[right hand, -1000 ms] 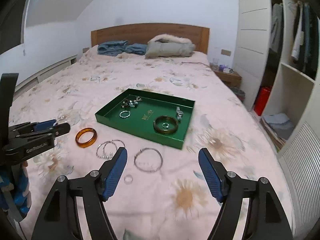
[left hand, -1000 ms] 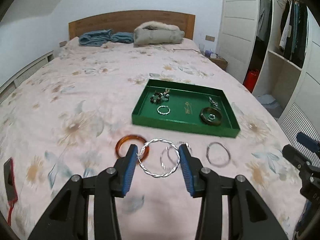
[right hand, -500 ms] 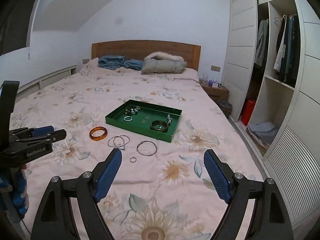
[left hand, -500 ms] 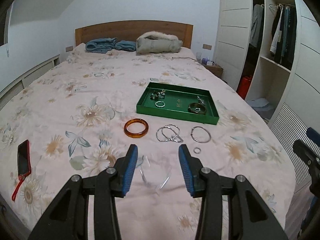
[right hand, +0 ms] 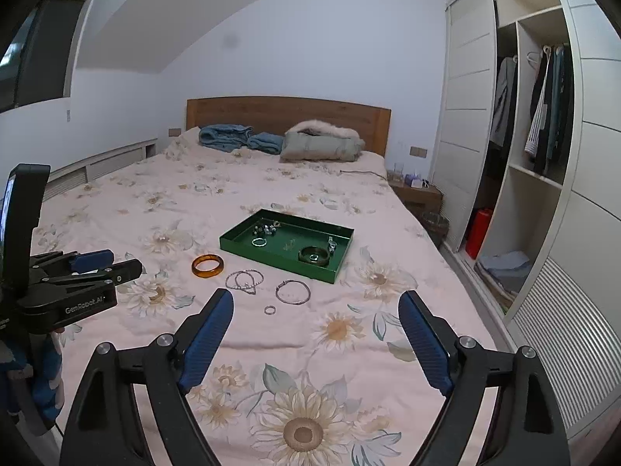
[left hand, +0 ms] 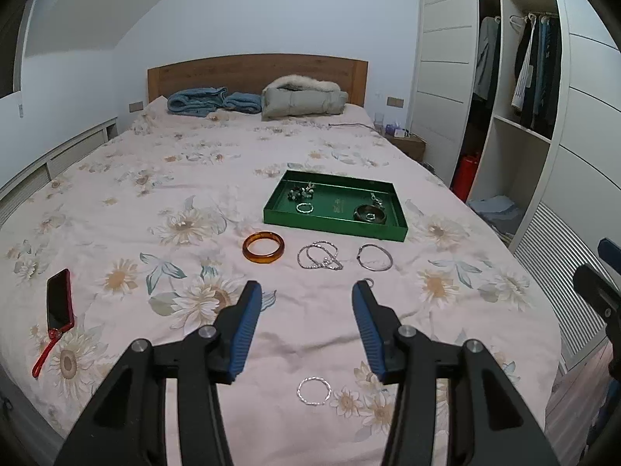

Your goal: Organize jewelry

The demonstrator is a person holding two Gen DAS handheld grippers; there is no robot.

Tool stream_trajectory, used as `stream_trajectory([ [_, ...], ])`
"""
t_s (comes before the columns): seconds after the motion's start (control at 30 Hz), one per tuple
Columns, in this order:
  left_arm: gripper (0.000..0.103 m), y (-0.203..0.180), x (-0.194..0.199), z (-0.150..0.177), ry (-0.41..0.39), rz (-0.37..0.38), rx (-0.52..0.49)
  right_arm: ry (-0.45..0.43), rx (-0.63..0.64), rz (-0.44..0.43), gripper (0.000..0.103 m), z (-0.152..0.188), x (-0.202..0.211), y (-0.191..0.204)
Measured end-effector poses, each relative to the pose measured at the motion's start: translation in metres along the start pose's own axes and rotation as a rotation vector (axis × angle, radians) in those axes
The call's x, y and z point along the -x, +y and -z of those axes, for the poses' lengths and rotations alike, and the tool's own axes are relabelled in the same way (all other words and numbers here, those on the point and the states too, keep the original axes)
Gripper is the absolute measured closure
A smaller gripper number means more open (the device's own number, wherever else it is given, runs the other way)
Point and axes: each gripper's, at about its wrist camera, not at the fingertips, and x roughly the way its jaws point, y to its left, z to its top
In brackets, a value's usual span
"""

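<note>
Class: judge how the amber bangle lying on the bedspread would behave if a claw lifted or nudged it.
The amber bangle looks thick and glossy, so probably rigid and somewhat slippery. It lies flat on the soft bedspread, so a nudge would likely slide it, not roll it.

The left gripper (right hand: 128, 266) carries white lettering "GenRobot.AI" on its black body; gold print in green tray (right hand: 248, 247) is unreadable.
</note>
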Motion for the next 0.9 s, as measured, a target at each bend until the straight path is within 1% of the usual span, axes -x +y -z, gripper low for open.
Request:
stream_trajectory([
  [0.33, 0.056, 0.004, 0.017, 0.007, -0.020, 0.002, 0.009, -0.028, 0.020, 0.008, 0.015, 0.004, 0.020, 0.006],
  [0.47, 0.056, 0.007, 0.019, 0.011, -0.024, -0.004, 0.006, -0.024, 0.021, 0.003, 0.014, 0.007, 0.019, 0.007],
  [0.57, 0.056, 0.012, 0.015, 0.019, -0.014, -0.006, 0.010, 0.001, 0.009, -0.012, 0.014, 0.015, 0.009, 0.005],
  [0.73, 0.056, 0.017, -0.002, 0.045, 0.034, -0.001, -0.012, 0.038, -0.020, -0.035, 0.014, 0.031, -0.007, 0.000],
  [0.8, 0.055, 0.015, -0.016, 0.062, 0.072, 0.023, -0.026, 0.057, -0.031, -0.036, 0.014, 0.037, -0.016, -0.003],
  [0.9, 0.051, 0.007, -0.035, 0.085, 0.128, 0.045, -0.052, 0.091, -0.043, -0.039, 0.014, 0.045, -0.028, -0.007],
])
